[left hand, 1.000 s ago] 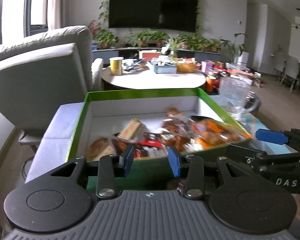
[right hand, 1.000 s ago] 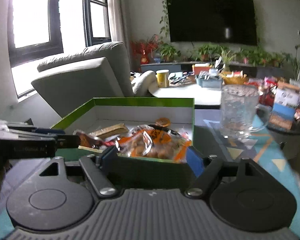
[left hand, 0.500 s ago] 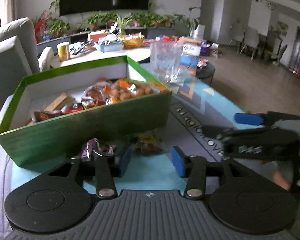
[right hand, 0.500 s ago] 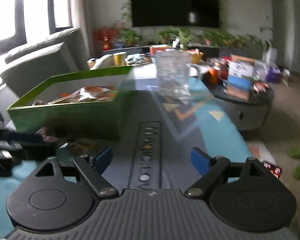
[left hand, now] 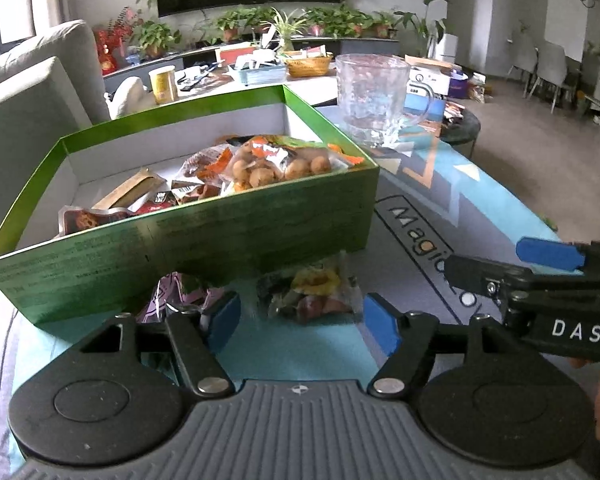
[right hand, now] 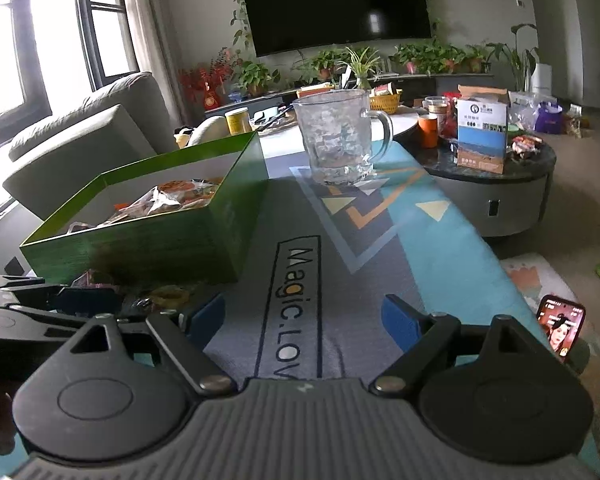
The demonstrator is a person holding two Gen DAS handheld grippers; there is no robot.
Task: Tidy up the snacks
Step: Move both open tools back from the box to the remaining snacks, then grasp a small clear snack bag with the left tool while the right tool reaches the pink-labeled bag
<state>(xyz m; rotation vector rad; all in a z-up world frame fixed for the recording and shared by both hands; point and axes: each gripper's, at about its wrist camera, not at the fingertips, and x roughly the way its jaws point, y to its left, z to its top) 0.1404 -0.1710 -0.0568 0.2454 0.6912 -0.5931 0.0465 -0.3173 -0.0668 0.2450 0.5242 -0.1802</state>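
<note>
Left wrist cam, left gripper (left hand: 302, 320) jaws apart around clear snack pack (left hand: 314, 294) on mat beside green box (left hand: 204, 240) w/ snacks, right gripper (right hand: 302, 322) jaws apart, holding nothing.

Before me on the mat (left hand: 480, 216), two snack packets (left hand: 312, 292) lie against the box (left hand: 220, 236); the glass mug (left hand: 370, 100) stands behind it to the right
</note>
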